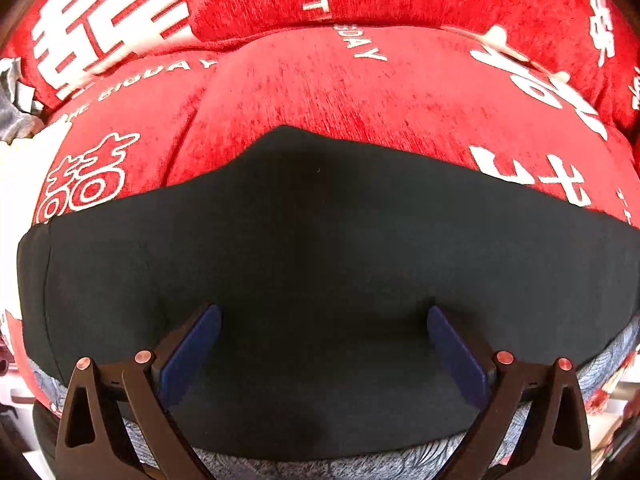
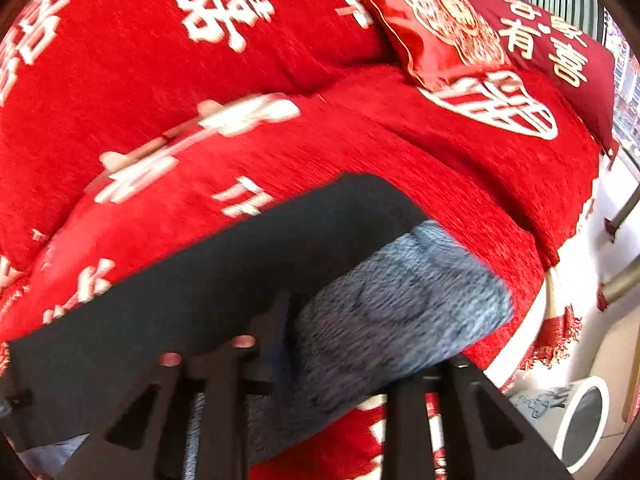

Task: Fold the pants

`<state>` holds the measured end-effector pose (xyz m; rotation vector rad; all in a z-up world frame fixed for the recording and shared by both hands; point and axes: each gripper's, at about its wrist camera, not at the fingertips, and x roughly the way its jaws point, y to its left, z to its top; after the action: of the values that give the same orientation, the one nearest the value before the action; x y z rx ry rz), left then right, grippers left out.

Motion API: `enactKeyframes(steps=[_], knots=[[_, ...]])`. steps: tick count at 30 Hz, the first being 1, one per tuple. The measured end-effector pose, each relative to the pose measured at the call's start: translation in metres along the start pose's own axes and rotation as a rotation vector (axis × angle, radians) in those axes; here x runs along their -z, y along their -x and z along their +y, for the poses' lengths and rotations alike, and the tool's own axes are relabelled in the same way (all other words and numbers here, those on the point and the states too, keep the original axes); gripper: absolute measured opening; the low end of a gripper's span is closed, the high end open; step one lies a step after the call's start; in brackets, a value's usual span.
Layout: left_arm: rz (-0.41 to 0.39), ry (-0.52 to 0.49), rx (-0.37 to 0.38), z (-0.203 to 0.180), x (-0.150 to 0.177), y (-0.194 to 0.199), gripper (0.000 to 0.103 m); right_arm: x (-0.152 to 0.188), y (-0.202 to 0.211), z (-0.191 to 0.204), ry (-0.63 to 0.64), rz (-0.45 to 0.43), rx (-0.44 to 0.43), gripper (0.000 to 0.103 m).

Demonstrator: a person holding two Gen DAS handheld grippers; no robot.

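Note:
Dark pants (image 1: 320, 248) lie folded on a red sofa cover, with a grey patterned inner side (image 1: 280, 466) showing at the near edge. My left gripper (image 1: 324, 320) hovers over the pants, open and empty, its blue pads (image 1: 192, 352) wide apart. In the right wrist view the dark pants (image 2: 200, 280) lie with the grey patterned part (image 2: 400, 300) turned up. My right gripper (image 2: 340, 340) is over that part; the view is blurred. Its left finger shows over the cloth, the right finger is hidden, so its grip is unclear.
The red sofa cover (image 1: 340, 80) with white characters spans both views, with its backrest behind. Two red cushions (image 2: 440, 20) lean at the sofa's far right. A white round bin (image 2: 580, 420) stands on the floor at the right, beside the fringe of the cover.

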<state>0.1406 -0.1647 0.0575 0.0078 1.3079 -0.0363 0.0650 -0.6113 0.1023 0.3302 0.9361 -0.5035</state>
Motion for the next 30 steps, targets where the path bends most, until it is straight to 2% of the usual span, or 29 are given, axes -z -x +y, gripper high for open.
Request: enactKeyframes(steps=[1,4,6,9,11,13,15,18,19,22,25,26,28,30], knots=[[-0.003,-0.007,0.000,0.002,0.005,0.002,0.103,0.000,-0.001,-0.005,-0.015,-0.007,-0.006,0.018],[0.015,-0.035,-0.002,0.012,0.022,0.005,0.103,-0.003,-0.003,-0.024,-0.081,-0.031,0.022,0.020],[0.022,-0.044,-0.012,0.017,0.031,0.008,0.103,-0.004,-0.006,-0.037,-0.155,-0.010,0.019,0.030],[0.030,-0.038,-0.032,0.022,0.039,0.014,0.103,-0.002,0.010,-0.036,-0.168,-0.051,0.094,0.040],[0.019,-0.014,-0.007,0.022,0.043,0.022,0.103,0.003,0.037,-0.024,-0.149,-0.145,0.147,0.049],[-0.005,0.005,0.041,0.019,0.044,0.029,0.103,0.013,0.066,-0.007,-0.158,-0.234,0.176,0.077],[-0.024,-0.009,0.055,0.009,0.044,0.031,0.103,0.023,0.082,0.017,-0.137,-0.262,0.119,0.079],[-0.022,-0.046,0.054,-0.009,0.044,0.026,0.103,0.052,0.089,0.084,0.015,-0.184,0.007,0.079],[-0.024,-0.052,0.045,-0.012,0.043,0.024,0.103,0.069,0.086,0.114,0.086,-0.126,-0.046,0.079],[-0.032,-0.043,0.032,-0.016,0.039,0.021,0.103,0.100,0.072,0.162,0.191,-0.041,-0.128,0.079],[-0.030,-0.039,-0.016,-0.018,0.030,0.012,0.103,0.115,0.046,0.197,0.286,0.016,-0.106,0.078],[-0.023,-0.038,-0.020,-0.016,0.025,0.006,0.103,0.115,0.034,0.202,0.309,0.020,-0.068,0.078],[-0.024,-0.008,0.005,-0.012,0.015,0.003,0.103,0.104,0.025,0.198,0.313,-0.030,-0.019,0.080],[-0.026,0.012,-0.001,-0.009,0.004,0.001,0.103,0.081,0.016,0.179,0.241,-0.015,-0.010,0.081]])
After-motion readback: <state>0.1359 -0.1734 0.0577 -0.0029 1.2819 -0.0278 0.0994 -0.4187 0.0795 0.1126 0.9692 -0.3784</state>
